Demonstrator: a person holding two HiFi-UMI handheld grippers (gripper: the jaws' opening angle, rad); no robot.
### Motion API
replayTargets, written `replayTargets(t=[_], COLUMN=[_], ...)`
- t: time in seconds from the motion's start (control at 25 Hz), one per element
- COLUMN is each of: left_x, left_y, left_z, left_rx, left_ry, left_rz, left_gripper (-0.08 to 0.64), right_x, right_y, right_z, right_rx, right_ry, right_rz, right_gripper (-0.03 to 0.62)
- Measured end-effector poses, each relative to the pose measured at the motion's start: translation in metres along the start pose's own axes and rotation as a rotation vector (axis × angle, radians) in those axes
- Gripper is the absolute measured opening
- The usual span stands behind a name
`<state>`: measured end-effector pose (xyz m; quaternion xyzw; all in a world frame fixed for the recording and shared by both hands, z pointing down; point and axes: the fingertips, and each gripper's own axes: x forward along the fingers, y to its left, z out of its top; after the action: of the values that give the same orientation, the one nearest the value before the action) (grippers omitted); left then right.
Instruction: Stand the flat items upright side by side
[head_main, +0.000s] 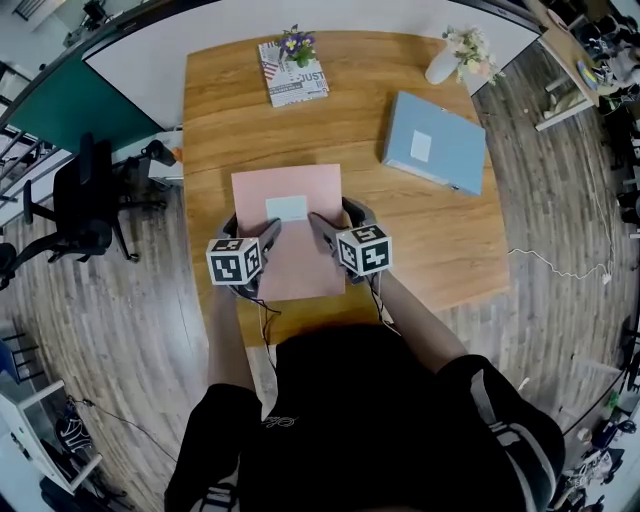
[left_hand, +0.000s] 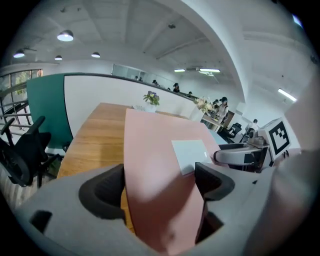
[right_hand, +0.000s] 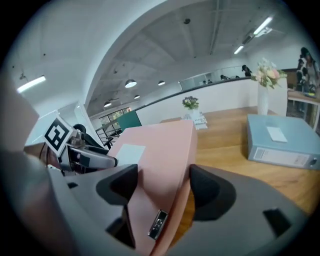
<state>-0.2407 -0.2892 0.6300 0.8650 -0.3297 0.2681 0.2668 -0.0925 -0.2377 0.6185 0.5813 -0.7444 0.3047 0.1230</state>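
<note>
A pink binder (head_main: 288, 235) with a white label lies near the front of the wooden table (head_main: 430, 250). Both grippers are at its near edge. My left gripper (head_main: 252, 228) straddles the near-left corner. In the left gripper view its jaws stand wide on either side of the binder (left_hand: 160, 165), and I see no firm pinch there. My right gripper (head_main: 337, 215) is at the near-right corner. Its pads sit against both faces of the binder (right_hand: 160, 150), beside a small metal clip. A blue binder (head_main: 434, 142) lies flat at the right.
A patterned book (head_main: 292, 72) with a small purple flower pot on it sits at the table's far edge. A white vase of flowers (head_main: 445, 62) stands at the far right corner. A black office chair (head_main: 85, 205) is on the floor at the left.
</note>
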Motion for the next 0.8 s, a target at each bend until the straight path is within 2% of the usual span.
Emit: replayTargets(t=[0.56,0.8], left_x=[-0.047,-0.056], left_y=[-0.031,-0.041], left_z=[0.067,0.080], left_rx=[0.176,0.261], left_ry=[-0.303,-0.350], left_rz=[0.127,0.193], left_gripper=[0.449,0.449], right_x=[-0.046,-0.063], right_y=[0.015,0.020], right_z=[0.079,0.100], right_rx=[-0.320,-0.386], right_ry=[-0.268,-0.368], right_rz=[-0.052,-0.085], right_gripper=[0.330,0.328])
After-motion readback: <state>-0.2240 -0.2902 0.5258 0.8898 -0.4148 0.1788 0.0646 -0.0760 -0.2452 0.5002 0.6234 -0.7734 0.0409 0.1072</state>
